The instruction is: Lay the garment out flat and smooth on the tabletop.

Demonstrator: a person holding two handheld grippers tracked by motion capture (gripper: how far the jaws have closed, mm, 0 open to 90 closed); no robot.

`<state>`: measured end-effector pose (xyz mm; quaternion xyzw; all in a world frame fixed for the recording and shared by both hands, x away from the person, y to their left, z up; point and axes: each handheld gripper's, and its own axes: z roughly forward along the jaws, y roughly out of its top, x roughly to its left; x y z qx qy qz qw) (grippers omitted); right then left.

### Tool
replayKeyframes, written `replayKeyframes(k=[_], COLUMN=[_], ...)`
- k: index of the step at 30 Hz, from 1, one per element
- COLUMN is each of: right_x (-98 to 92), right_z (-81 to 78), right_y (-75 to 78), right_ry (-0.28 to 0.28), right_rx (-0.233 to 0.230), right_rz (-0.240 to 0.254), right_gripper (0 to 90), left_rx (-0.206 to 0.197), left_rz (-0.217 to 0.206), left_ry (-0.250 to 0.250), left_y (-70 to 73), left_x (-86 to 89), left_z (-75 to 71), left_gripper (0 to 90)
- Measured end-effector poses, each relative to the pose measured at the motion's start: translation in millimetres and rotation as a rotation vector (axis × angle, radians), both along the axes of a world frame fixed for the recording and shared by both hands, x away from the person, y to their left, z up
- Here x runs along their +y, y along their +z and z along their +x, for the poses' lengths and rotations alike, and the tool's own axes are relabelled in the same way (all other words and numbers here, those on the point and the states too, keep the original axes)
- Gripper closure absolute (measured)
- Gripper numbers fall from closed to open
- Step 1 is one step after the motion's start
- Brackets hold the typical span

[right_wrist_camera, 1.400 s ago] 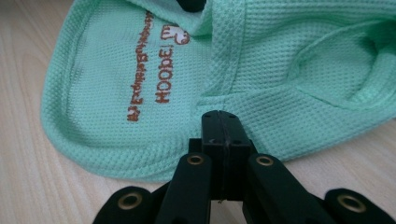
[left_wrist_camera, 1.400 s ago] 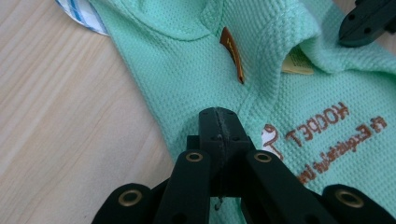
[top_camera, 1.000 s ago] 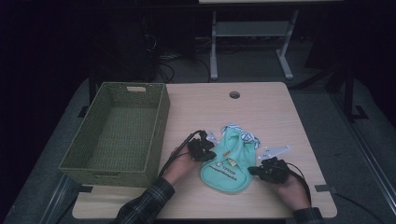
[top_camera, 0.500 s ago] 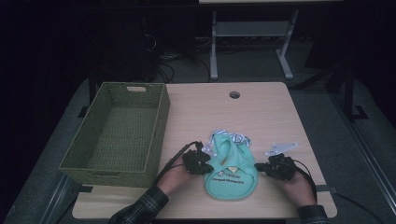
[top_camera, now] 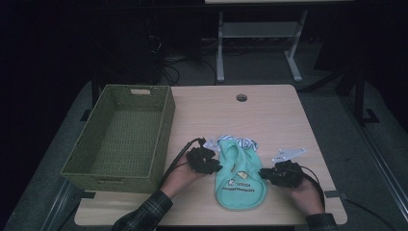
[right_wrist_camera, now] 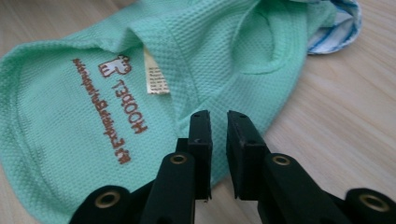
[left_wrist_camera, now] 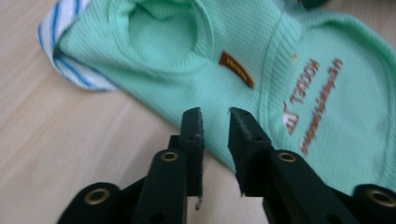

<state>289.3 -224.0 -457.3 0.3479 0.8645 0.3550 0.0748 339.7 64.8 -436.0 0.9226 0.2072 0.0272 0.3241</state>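
Near the surface's front edge lies a mint knit garment (top_camera: 239, 179), soft, light, floppy; left gripper (left_wrist_camera: 215, 122) and right gripper (right_wrist_camera: 218, 122), jaws slightly parted, empty, flank it; pinch each side hem.

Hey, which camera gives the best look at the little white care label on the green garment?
The right gripper view: the white care label lies close and flat on the green garment, beside the brown lettering. The high view shows it as a pale speck. The left gripper view shows an orange tag instead.
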Motion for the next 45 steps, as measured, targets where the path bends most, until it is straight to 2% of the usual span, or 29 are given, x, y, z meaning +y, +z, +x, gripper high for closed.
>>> replayKeyframes(k=[1,5,8,9,13,16,19,20,23,24,26,27,28,33,35,36,37,38,41,45], right_x=[1.2,6.4,7.7,7.8,7.5,7.5,7.3,7.4,7.7,7.7,7.5,7.5,7.6,8.2,8.1,8.0,8.2,8.2,7.9,8.3], right_z=[-0.4,-0.7,-1.0,-0.9,-0.7,-0.2,0.1,0.0,0.0,0.1,0.1,0.2,0.2,-0.1,0.1,0.1,0.0,0.0,0.2,-0.1], right_y=[-0.3,-2.9,-4.0,-4.3,-6.0,-6.2,-6.2,-6.3,-6.2,-6.2,-6.3,-6.2,-6.2,-6.1,-6.2,-6.2,-6.1,-6.1,-6.1,-6.1], right_ry=[0.002,0.019,0.028,0.029,0.030,0.026,0.021,0.020,0.016,0.016,0.016,0.016,0.016,0.015,0.015,0.015,0.013,0.013,0.014,0.012], right_rx=[0.001,0.010,0.014,0.014,0.024,0.032,0.036,0.034,0.033,0.033,0.036,0.036,0.034,0.029,0.029,0.029,0.029,0.029,0.031,0.028], right_rz=[0.003,-0.008,-0.015,-0.015,-0.024,-0.023,-0.021,-0.022,-0.026,-0.025,-0.022,-0.023,-0.024,-0.029,-0.029,-0.028,-0.030,-0.030,-0.027,-0.031], right_gripper=[77.8,76.7,76.0,76.0,75.8,75.8,76.9,77.2,78.0,78.0,78.2,78.2,78.3,78.5,78.6,78.6,78.9,78.9,79.2,79.3], left_rx=[-0.004,-0.017,-0.029,-0.021,-0.028,-0.031,-0.033,-0.030,-0.030,-0.029,-0.023,-0.016,-0.015,-0.002,-0.009,-0.006,-0.007,-0.007,-0.002,0.003], left_rz=[-0.009,0.011,0.053,0.050,0.079,0.085,0.075,0.052,0.038,0.017,0.027,0.002,0.018,-0.003,0.012,0.002,0.018,0.009,0.024,0.002], left_ry=[-0.001,-0.031,-0.049,-0.034,-0.056,-0.054,-0.056,-0.040,-0.041,-0.027,-0.038,-0.025,-0.040,-0.025,-0.038,-0.028,-0.036,-0.027,-0.029,-0.023], left_y=[-1.5,-7.9,-13.5,-17.2,-17.7,-17.3,-13.6,-11.9,-3.7,-2.6,0.3,0.4,1.7,1.2,2.3,1.9,2.8,2.5,2.8,3.0], left_x=[-3.9,-17.8,-23.5,-26.0,-25.6,-26.8,-24.8,-23.7,-17.8,-17.0,-12.9,-11.7,-9.5,-5.6,-3.4,-2.8,-0.9,0.2,5.5,8.1], left_z=[0.8,2.7,5.5,5.2,8.2,8.4,7.6,6.4,5.5,4.3,3.9,2.8,3.5,2.3,2.2,1.2,1.3,0.6,1.0,-0.7], left_gripper=[70.5,68.4,69.3,70.9,86.8,89.4,89.5,89.5,89.5,89.6,89.6,89.6,89.6,89.5,89.5,89.5,89.5,89.5,89.5,89.5])
